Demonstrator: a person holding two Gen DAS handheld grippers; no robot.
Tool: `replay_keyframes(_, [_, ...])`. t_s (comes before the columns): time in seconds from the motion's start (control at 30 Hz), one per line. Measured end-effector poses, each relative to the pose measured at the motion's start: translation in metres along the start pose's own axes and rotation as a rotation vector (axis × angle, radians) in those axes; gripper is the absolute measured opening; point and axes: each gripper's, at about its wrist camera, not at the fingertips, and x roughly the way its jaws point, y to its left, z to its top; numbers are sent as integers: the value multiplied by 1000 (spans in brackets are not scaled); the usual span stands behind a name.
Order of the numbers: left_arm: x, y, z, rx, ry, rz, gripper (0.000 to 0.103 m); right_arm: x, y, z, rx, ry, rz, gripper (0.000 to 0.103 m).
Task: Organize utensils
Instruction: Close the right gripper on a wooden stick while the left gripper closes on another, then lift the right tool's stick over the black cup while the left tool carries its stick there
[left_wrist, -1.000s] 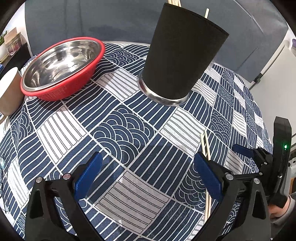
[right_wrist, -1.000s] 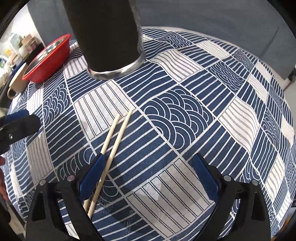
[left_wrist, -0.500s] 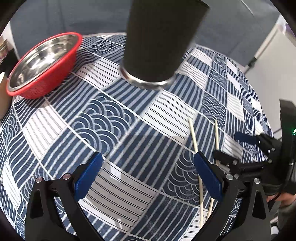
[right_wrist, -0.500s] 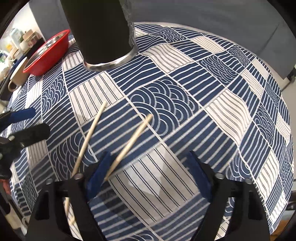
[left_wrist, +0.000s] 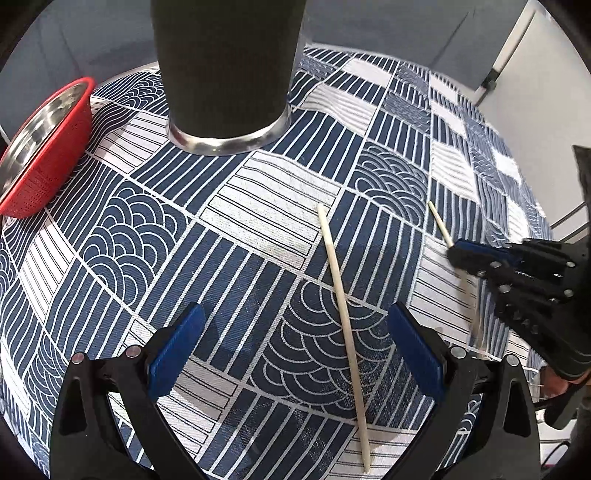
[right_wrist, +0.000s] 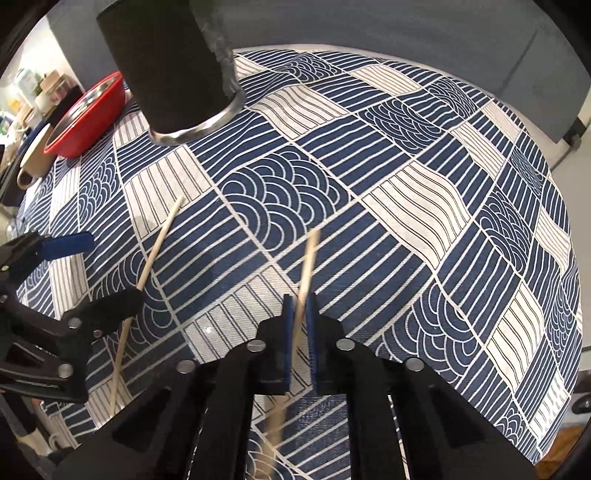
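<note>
A tall black utensil cup (left_wrist: 225, 66) with a steel base stands at the back of the patterned tablecloth; it also shows in the right wrist view (right_wrist: 170, 66). One wooden chopstick (left_wrist: 341, 291) lies on the cloth between the open jaws of my left gripper (left_wrist: 301, 343); it also shows in the right wrist view (right_wrist: 157, 247). My right gripper (right_wrist: 300, 302) is shut on a second chopstick (right_wrist: 307, 258), which points forward. That held chopstick (left_wrist: 439, 223) and the right gripper (left_wrist: 517, 273) show at the right of the left wrist view.
A red colander with a steel bowl (left_wrist: 40, 147) sits at the back left; it also shows in the right wrist view (right_wrist: 88, 114). A beige mug (right_wrist: 35, 162) stands beyond it. The table edge drops off on the right. My left gripper (right_wrist: 55, 306) is at the right wrist view's left.
My right gripper has closed on one chopstick and lifted it away from the other. My left gripper has moved forward and right, so the remaining chopstick now lies between its jaws.
</note>
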Motion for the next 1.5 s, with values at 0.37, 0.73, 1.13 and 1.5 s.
replay_keyframes(0.37, [7,-5,-2,60,69,120,85,0,-7,-3,-1,7,12,5])
replay_keyframes(0.73, [-8,23,2,-20,111,65,5,0,-19,0,44,33,69,4])
replay_keyframes(1.13, [-33,50,-4,-74,57,125,5,-16,-55,5,153,2,87,4])
replay_keyframes(1.5, [-80,66,38,-84,-84,211,5,-69,-74,48,160,-156,87,5])
